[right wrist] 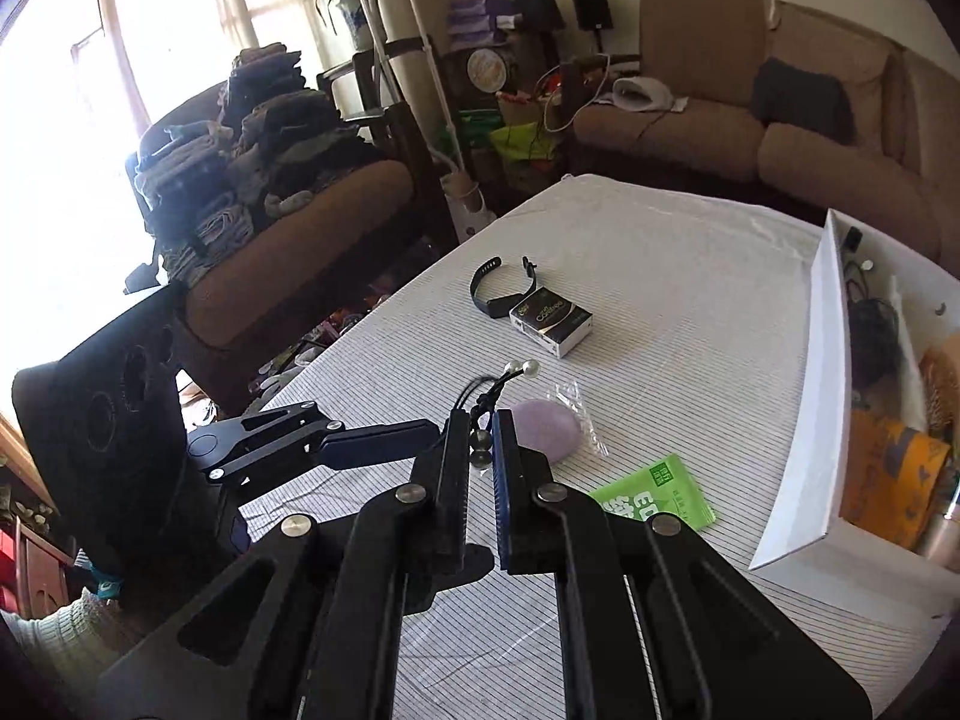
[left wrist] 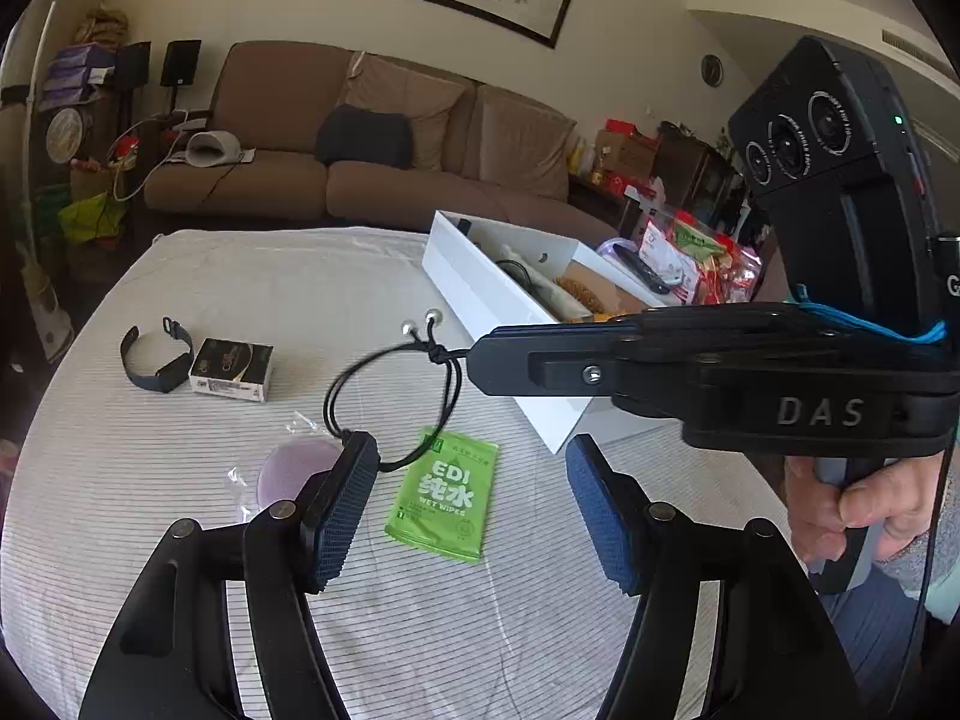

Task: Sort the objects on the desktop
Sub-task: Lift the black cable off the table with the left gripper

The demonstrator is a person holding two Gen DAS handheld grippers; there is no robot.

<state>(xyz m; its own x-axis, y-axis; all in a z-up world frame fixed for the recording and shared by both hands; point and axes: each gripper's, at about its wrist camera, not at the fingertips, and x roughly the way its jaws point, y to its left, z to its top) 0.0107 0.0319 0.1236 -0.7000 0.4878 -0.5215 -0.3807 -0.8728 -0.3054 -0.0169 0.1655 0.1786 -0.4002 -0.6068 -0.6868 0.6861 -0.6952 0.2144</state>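
My right gripper (right wrist: 480, 450) is shut on a black cord bracelet with silver beads (left wrist: 390, 396), held in the air above the striped tablecloth (left wrist: 300, 276); its beads show in the right wrist view (right wrist: 521, 368). My left gripper (left wrist: 471, 480) is open and empty, just under the hanging loop. Below lie a green wet-wipes sachet (left wrist: 444, 495), a wrapped purple oval piece (left wrist: 288, 471), a small black box (left wrist: 233, 369) and a black watch band (left wrist: 155, 360). A white box (left wrist: 510, 300) holding several items stands at the right.
Snack bags (left wrist: 690, 264) lie behind the white box. A brown sofa (left wrist: 372, 162) stands beyond the table's far edge. An armchair piled with clothes (right wrist: 252, 180) stands off the table's left side.
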